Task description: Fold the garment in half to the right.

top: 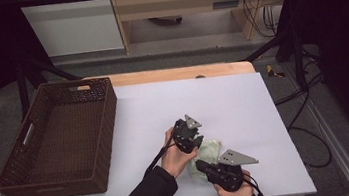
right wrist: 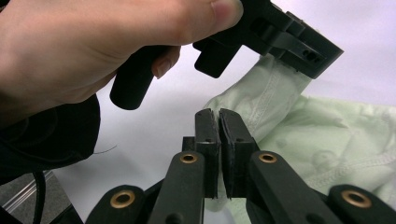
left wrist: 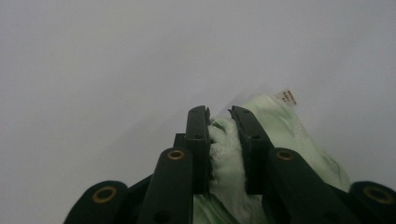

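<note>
a white-covered table (top: 242, 94) is seen, with a brown wicker basket (top: 107, 116) well off to the left of the fingers. a pale green garment (top: 208, 150) lies bunched between both grippers. the left gripper (left wrist: 218, 116) is clamped on a fold of it; the right gripper (right wrist: 218, 116) is shut on its thin edge. folding seems to be in hand; next, the pinched cloth would need lifting and laying over evenly.

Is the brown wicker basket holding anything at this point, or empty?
Empty: the high view shows the basket's bare woven floor. The pale green garment lies outside it on the white table sheet.
</note>
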Available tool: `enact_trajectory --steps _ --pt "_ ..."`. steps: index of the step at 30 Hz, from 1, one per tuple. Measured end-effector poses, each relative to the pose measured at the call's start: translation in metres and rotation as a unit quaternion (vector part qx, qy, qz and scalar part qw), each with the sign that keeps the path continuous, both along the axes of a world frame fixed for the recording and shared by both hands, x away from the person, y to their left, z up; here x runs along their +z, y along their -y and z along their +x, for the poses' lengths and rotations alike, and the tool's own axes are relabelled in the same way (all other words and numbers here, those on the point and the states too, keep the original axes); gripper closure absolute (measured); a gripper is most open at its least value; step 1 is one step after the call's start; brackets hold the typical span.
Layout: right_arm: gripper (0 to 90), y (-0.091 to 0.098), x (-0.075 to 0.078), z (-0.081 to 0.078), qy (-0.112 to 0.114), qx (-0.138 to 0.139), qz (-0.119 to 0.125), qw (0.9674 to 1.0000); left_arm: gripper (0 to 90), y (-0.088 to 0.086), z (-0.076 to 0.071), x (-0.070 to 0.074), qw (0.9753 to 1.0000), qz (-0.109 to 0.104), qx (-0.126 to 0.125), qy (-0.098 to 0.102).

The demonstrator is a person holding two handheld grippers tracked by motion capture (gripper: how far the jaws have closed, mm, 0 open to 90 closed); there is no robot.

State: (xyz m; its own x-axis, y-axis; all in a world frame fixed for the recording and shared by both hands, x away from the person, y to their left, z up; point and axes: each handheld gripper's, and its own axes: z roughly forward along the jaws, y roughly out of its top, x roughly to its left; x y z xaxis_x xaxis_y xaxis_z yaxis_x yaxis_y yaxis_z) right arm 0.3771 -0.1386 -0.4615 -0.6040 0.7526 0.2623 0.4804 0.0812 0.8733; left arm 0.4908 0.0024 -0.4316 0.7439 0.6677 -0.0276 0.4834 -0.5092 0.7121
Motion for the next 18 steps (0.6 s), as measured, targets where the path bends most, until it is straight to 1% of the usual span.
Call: enact_trajectory --steps 3,7,14,16,18 --pt "87.0 0.003 0.000 -0.001 -0.001 -0.005 0.002 1.0000 76.8 0.003 0.001 0.001 1.0000 0.005 -0.003 0.000" --pt "86.9 0.006 0.000 -0.002 -0.004 -0.010 0.001 0.9999 76.8 0.008 0.002 -0.001 1.0000 0.002 -0.004 -0.006" --pt "86.9 0.012 -0.001 -0.003 -0.004 -0.020 0.002 0.9998 76.8 0.018 0.003 -0.002 0.9999 0.001 -0.006 -0.009" --pt "86.8 0.015 -0.002 -0.003 -0.003 -0.023 -0.002 0.9997 76.8 0.021 0.004 -0.004 0.9999 0.003 -0.006 -0.011" --pt "86.7 0.018 -0.003 -0.003 -0.007 -0.027 -0.002 0.9996 76.8 0.024 0.005 -0.006 0.9999 0.002 -0.006 -0.012"
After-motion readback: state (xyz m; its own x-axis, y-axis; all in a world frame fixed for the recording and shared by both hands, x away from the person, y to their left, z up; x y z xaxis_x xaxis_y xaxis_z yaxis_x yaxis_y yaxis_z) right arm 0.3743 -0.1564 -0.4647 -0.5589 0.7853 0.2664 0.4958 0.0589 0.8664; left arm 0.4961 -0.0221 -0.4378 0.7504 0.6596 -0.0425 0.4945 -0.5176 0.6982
